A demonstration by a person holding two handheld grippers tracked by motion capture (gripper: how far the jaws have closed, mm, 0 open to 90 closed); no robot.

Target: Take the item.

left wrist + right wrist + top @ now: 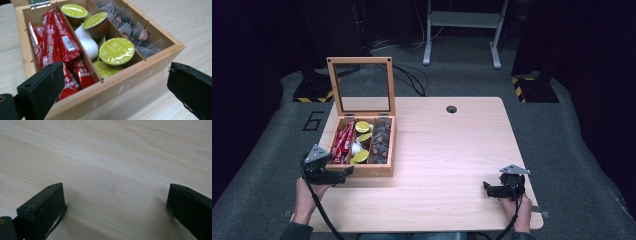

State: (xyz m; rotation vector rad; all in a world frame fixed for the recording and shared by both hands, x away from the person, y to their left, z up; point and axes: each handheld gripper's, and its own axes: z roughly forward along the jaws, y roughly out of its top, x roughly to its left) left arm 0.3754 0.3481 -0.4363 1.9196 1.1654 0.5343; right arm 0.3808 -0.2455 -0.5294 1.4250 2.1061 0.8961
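- My left gripper (346, 171), jaws apart and empty, sits just at the wooden box's (362, 171) front left corner.
- Red sachets (53, 47), box's left compartment: light, soft, slippery I judge; pinch one mid-length.
- Green-lidded capsules (117, 51), middle compartment: light, rigid; grip across the rim.
- Tea bags (140, 37), right compartment: flimsy.
- My right gripper (492, 189), jaws apart and empty, well right of the box on the table (120, 150).

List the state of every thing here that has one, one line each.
wooden box: lid raised upright, open
red sachets: packed in one outer compartment
green-lidded capsules: sealed, in the middle compartment
tea bags: piled in the other outer compartment
left gripper: open, at the box
right gripper: open, over bare table
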